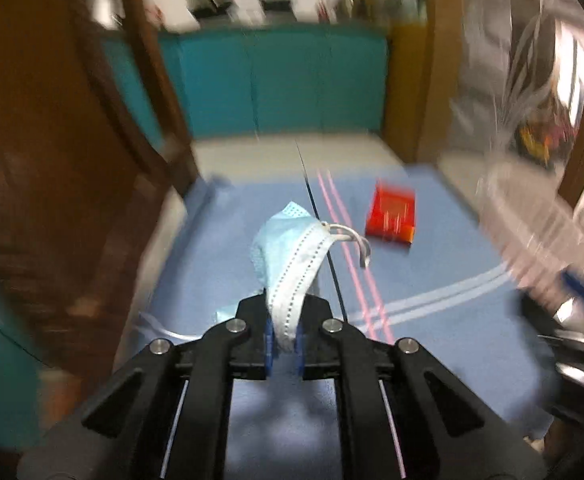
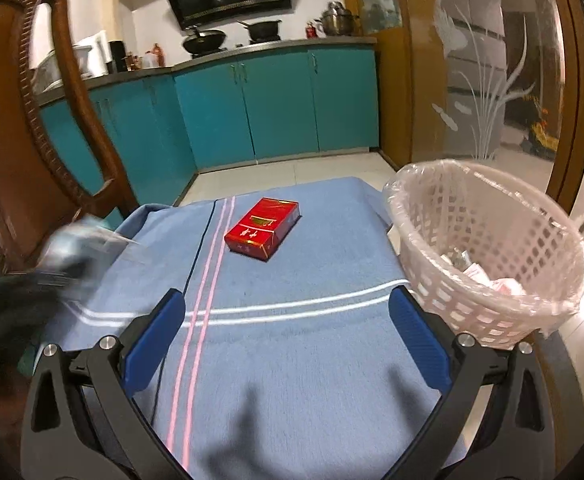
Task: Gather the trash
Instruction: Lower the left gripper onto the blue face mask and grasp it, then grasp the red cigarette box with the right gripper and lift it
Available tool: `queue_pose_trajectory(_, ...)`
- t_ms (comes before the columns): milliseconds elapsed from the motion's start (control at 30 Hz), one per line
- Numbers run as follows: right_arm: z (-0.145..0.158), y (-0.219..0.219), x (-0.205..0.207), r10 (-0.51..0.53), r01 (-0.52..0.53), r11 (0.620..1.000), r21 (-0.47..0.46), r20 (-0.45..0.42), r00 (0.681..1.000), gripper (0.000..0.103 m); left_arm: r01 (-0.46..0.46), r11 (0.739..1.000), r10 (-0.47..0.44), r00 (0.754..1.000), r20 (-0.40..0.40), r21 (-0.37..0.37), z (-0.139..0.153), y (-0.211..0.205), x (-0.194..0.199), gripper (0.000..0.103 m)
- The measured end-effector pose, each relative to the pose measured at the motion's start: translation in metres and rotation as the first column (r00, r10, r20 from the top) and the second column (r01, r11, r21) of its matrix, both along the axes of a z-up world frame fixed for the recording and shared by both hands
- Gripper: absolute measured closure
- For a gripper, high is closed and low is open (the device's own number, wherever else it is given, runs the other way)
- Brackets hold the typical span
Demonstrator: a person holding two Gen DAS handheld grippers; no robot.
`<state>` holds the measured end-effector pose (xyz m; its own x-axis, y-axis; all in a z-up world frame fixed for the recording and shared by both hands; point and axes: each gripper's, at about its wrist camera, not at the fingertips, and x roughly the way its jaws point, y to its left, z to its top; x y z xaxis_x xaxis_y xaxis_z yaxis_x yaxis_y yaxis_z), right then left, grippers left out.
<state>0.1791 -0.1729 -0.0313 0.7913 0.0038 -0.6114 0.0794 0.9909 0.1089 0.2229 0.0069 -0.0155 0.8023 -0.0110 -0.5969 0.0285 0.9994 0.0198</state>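
My left gripper (image 1: 285, 346) is shut on a light blue face mask (image 1: 288, 256), which hangs above the blue cloth (image 1: 432, 264); its white ear loop dangles to the right. A red cigarette box (image 1: 392, 216) lies on the cloth ahead of it, also shown in the right wrist view (image 2: 262, 228). My right gripper (image 2: 286, 340) is open and empty over the cloth (image 2: 292, 360). A pink lined waste basket (image 2: 488, 256) with some trash in it stands at the right edge. The left gripper with the mask shows as a blur at the left (image 2: 72, 256).
A carved wooden chair (image 2: 32, 128) stands at the left of the table. Teal kitchen cabinets (image 2: 272, 104) are behind, across a tiled floor. A frosted glass door (image 2: 484, 72) is at the right, behind the basket.
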Motion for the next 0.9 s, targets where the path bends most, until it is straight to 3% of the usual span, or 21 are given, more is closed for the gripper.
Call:
queue_pose_trajectory(100,-0.007,0.007,0.031,-0.021,0.021,1.000,0.017,-0.035,0.999,0.004,-0.060,0.997,0.067,0.986,0.150,-0.053,0.038,0.014,-0.045,0.094)
queue_pose_trajectory(200,-0.019,0.021,0.075,-0.050,0.052,0.999,0.017,-0.101,0.994,0.004,-0.101,0.993,0.111,0.967,0.230,-0.054,0.050,0.017,-0.074,0.094)
queue_pose_trajectory(467,-0.070,0.063,0.183,-0.189,0.144,0.972,-0.188,-0.249,0.950,0.004,-0.107,0.992,0.118,0.975,0.187,-0.067,0.041,0.019,-0.087,0.094)
queue_pose_trajectory(500,-0.076,0.065,0.189,-0.199,0.144,0.967,-0.210,-0.272,0.942,0.005,-0.110,0.992,0.121,0.975,0.185,-0.067,0.042,0.018,-0.087,0.094)
queue_pose_trajectory(533,-0.081,0.065,0.194,-0.188,0.131,0.971,-0.199,-0.299,0.935,0.014,-0.109,0.992,0.120,0.977,0.175,-0.070,0.041,0.018,-0.085,0.094)
queue_pose_trajectory(567,-0.077,0.063,0.193,-0.191,0.141,0.972,-0.187,-0.283,0.940,0.039,-0.105,0.992,0.116,0.979,0.167,-0.073,0.040,0.019,-0.082,0.094)
queue_pose_trajectory(700,-0.061,0.062,0.173,-0.099,0.054,0.984,-0.167,-0.271,0.958,0.040,-0.089,0.994,0.097,0.985,0.142,-0.060,0.031,0.020,-0.070,0.094)
queue_pose_trajectory(900,-0.011,0.032,0.074,0.080,-0.087,0.995,-0.046,-0.134,0.988,0.041,-0.062,0.995,0.067,0.995,0.075,-0.072,0.016,0.022,-0.059,0.094)
